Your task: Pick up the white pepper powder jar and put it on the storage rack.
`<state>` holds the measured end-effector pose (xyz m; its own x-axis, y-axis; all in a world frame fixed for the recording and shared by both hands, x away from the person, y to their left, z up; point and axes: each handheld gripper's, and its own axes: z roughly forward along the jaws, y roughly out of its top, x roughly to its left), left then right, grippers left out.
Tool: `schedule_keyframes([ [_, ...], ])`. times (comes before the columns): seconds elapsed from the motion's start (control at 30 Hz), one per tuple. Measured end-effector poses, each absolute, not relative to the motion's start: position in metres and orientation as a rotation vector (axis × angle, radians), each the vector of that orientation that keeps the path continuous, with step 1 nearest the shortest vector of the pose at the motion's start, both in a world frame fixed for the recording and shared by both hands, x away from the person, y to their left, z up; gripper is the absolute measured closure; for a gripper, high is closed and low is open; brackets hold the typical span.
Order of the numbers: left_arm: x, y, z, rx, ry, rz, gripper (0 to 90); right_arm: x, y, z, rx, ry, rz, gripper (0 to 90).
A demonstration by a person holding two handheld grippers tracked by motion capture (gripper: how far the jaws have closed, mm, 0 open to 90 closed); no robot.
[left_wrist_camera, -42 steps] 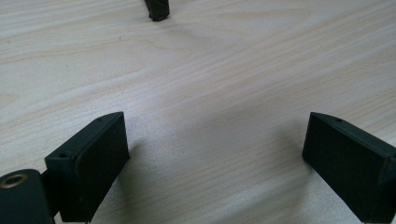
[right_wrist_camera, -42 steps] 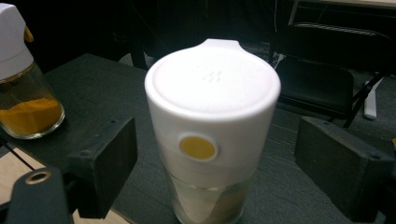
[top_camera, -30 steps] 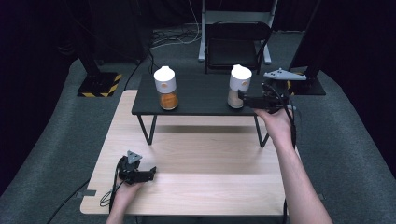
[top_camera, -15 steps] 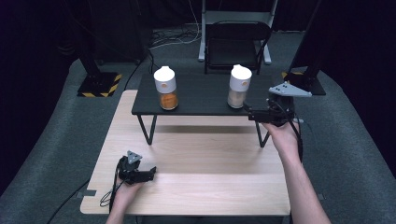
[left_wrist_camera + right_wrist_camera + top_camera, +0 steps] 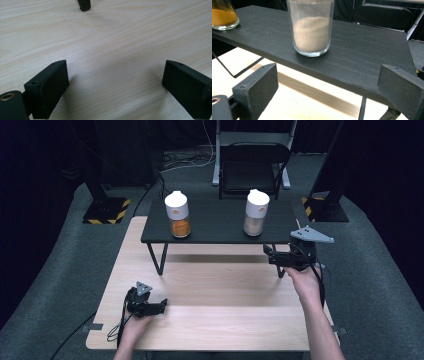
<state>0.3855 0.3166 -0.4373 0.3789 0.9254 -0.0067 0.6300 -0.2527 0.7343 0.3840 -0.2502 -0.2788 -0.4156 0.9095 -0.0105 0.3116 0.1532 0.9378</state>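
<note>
Landmark: black shelf [image 5: 220, 222], standing on the wooden worktop [image 5: 220, 320].
Pale-powder jar [image 5: 256, 213]: white-capped glass, upright on the shelf's right half, near its front edge.
Orange-powder jar [image 5: 177, 214]: white-capped glass, upright on the shelf's left half.
Right gripper [image 5: 270, 257]: jaws spread wide, holding nothing; just off the shelf's front right corner, below its top, aimed at the pale-powder jar.
Left gripper [image 5: 162, 305]: jaws parted, empty; low over the worktop, well in front of the shelf.

Pale-powder jar [image 5: 311, 27] top cut off in right gripper view; orange-powder jar [image 5: 224, 14] mostly cropped at left edge.
</note>
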Motion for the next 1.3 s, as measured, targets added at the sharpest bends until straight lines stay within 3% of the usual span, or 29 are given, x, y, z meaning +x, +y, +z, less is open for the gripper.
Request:
schedule_keyframes([
  [1.3,0.385,0.316,-0.437,1.983,1.334,0.574,6.4,0.359,-0.284,-0.377,1.314,1.837,1.242,2.3],
])
